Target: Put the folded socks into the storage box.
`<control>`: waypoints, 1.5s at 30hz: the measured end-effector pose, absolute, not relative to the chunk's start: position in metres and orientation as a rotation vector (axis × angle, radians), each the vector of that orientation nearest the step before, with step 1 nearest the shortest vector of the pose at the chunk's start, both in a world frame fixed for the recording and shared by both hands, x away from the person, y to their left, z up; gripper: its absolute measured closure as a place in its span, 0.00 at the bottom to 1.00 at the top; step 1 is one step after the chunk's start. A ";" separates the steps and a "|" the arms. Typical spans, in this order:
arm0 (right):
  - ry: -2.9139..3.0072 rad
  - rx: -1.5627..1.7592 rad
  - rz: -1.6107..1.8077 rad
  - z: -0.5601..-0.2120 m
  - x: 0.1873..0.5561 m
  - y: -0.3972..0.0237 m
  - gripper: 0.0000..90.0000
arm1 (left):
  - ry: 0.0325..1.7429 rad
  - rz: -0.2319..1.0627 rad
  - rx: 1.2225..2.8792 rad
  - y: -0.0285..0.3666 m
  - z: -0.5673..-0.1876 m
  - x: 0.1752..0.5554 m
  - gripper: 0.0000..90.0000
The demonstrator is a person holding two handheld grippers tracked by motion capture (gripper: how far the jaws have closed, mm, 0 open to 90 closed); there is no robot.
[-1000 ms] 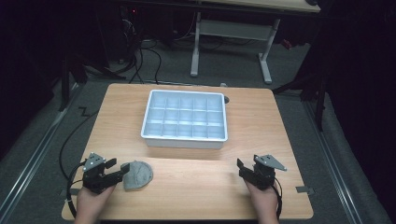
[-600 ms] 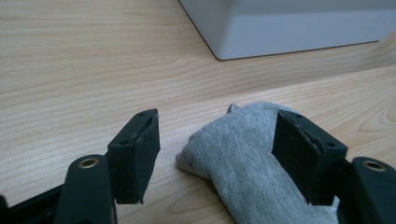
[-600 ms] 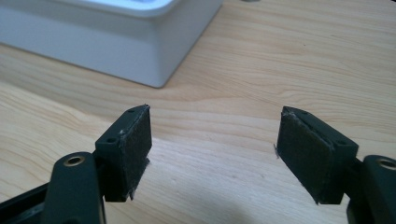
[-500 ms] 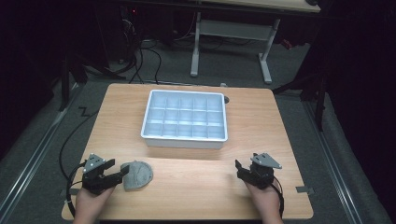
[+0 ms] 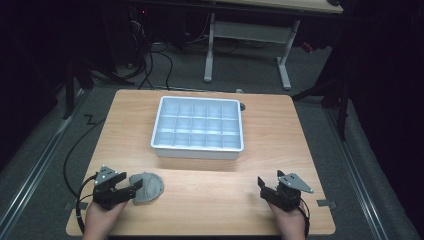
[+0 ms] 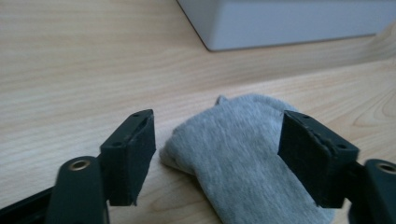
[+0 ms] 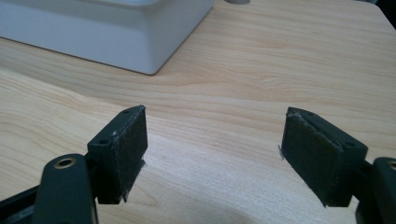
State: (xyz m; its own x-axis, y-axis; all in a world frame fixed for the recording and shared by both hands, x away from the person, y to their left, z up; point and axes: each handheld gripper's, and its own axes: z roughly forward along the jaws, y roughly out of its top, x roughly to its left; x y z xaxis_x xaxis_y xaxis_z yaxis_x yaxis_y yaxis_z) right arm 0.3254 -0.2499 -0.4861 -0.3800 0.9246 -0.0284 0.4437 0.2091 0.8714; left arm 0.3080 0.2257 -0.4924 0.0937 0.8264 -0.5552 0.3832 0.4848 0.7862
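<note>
High view first, and at the near left corner of the wooden table (image 5: 280, 130) sits the left gripper (image 5: 134, 189), held in a hand (image 5: 100, 220) coming up from the bottom edge, a black cable looping off the table's left side. Its jaws are spread wide and point right, toward a grey sock (image 5: 147, 187) lying flat on the wood just beside them. Over to the left gripper view: the sock (image 6: 238, 154) lies between the two black jaws, its rounded end pointing away from the camera, and the right jaw looks to be touching or just over the fabric's edge while the left jaw stands clear of it. Nothing is clamped.

Moving toward the middle, a white compartment tray (image 5: 198, 148) sits on the far half of the table, divided into a grid of small cells, well apart from the sock. Its wall shows pale at the top of both gripper views.

On to the near right corner: the right gripper (image 5: 264, 188), grey three-cornered plate on top, also held from below. Right gripper view confirms it, jaws set wide with bare wood between them (image 7: 212, 135), gripping nothing at all.
</note>
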 end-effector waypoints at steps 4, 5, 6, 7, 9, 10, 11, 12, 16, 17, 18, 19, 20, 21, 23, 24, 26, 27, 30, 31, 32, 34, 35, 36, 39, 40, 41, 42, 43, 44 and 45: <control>1.922 1.243 1.134 -0.486 0.325 -0.260 0.26 | 1.556 0.531 1.140 0.215 -0.485 0.311 0.30; 1.916 1.249 1.149 -0.486 0.325 -0.263 0.26 | 1.571 0.525 1.135 0.213 -0.483 0.311 0.30; 1.911 1.253 1.163 -0.486 0.326 -0.265 0.26 | 1.589 0.521 1.135 0.211 -0.481 0.311 0.31; 1.903 1.258 1.174 -0.485 0.327 -0.267 0.26 | 1.613 0.523 1.144 0.209 -0.479 0.312 0.31; 1.888 1.259 1.197 -0.484 0.329 -0.270 0.27 | 1.677 0.516 1.178 0.205 -0.479 0.314 0.30; 1.879 1.254 1.202 -0.484 0.330 -0.272 0.27 | 1.715 0.508 1.183 0.205 -0.478 0.316 0.30; 1.876 1.258 1.207 -0.484 0.330 -0.273 0.27 | 1.756 0.488 1.179 0.204 -0.478 0.318 0.30; 1.873 1.263 1.215 -0.484 0.332 -0.273 0.27 | 1.756 0.488 1.179 0.204 -0.478 0.318 0.30; 1.873 1.265 1.231 -0.484 0.332 -0.275 0.28 | 1.903 0.439 1.241 0.208 -0.476 0.322 0.30; 1.873 1.265 1.231 -0.484 0.332 -0.275 0.28 | 1.903 0.439 1.241 0.208 -0.476 0.322 0.30; 1.870 1.273 1.237 -0.484 0.331 -0.276 0.28 | 1.921 0.436 1.273 0.208 -0.473 0.322 0.31; 1.869 1.277 1.238 -0.484 0.332 -0.276 0.28 | 1.928 0.437 1.299 0.207 -0.472 0.323 0.31; 1.869 1.277 1.238 -0.484 0.332 -0.276 0.28 | 1.928 0.437 1.299 0.207 -0.472 0.323 0.31; 1.871 1.280 1.233 -0.484 0.332 -0.276 0.28 | 1.943 0.425 1.331 0.207 -0.470 0.324 0.31; 1.870 1.281 1.232 -0.485 0.333 -0.275 0.28 | 1.952 0.420 1.352 0.206 -0.470 0.325 0.31; 1.876 1.287 1.231 -0.486 0.333 -0.275 0.28 | 1.976 0.406 1.390 0.205 -0.471 0.326 0.31; 1.881 1.292 1.227 -0.486 0.333 -0.275 0.28 | 1.991 0.392 1.398 0.204 -0.471 0.328 0.31; 1.885 1.293 1.225 -0.487 0.333 -0.274 0.28 | 2.037 0.358 1.412 0.202 -0.470 0.332 0.31; 1.885 1.293 1.224 -0.487 0.332 -0.274 0.28 | 2.080 0.327 1.427 0.199 -0.469 0.335 0.30; 1.886 1.294 1.225 -0.488 0.333 -0.275 0.28 | 2.129 0.285 1.437 0.194 -0.469 0.339 0.29; 1.887 1.293 1.225 -0.488 0.333 -0.275 0.28 | 2.147 0.273 1.444 0.192 -0.468 0.342 0.28; 1.888 1.295 1.225 -0.488 0.333 -0.275 0.28 | 2.175 0.274 1.475 0.187 -0.468 0.347 0.28; 1.889 1.295 1.227 -0.488 0.333 -0.276 0.28 | 2.184 0.270 1.491 0.184 -0.468 0.350 0.28; 1.890 1.293 1.227 -0.488 0.333 -0.276 0.28 | 2.207 0.259 1.495 0.182 -0.468 0.354 0.28; 1.890 1.297 1.233 -0.489 0.334 -0.276 0.28 | 2.259 0.205 1.500 0.175 -0.465 0.366 0.26; 1.890 1.297 1.233 -0.489 0.334 -0.276 0.28 | 2.259 0.205 1.500 0.175 -0.465 0.366 0.25; 1.886 1.300 1.235 -0.488 0.334 -0.277 0.28 | 2.267 0.209 1.504 0.171 -0.464 0.371 0.25; 1.886 1.300 1.235 -0.488 0.334 -0.277 0.28 | 2.270 0.223 1.527 0.169 -0.464 0.373 0.25; 1.885 1.301 1.237 -0.488 0.334 -0.278 0.28 | 2.280 0.237 1.548 0.167 -0.465 0.376 0.25; 1.886 1.301 1.238 -0.488 0.334 -0.278 0.28 | 2.297 0.244 1.557 0.165 -0.467 0.380 0.25; 1.884 1.299 1.239 -0.488 0.335 -0.279 0.28 | 2.317 0.244 1.559 0.164 -0.469 0.383 0.25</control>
State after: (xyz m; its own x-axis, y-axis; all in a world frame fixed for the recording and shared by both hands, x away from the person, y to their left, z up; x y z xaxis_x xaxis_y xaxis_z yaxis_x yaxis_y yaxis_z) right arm 0.3345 -0.2790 -0.4880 -0.3949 0.9161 0.0696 0.4269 0.1159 0.8968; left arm 0.3832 0.1640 -0.4692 -0.3422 0.9222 -0.1804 0.8645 0.3842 0.3241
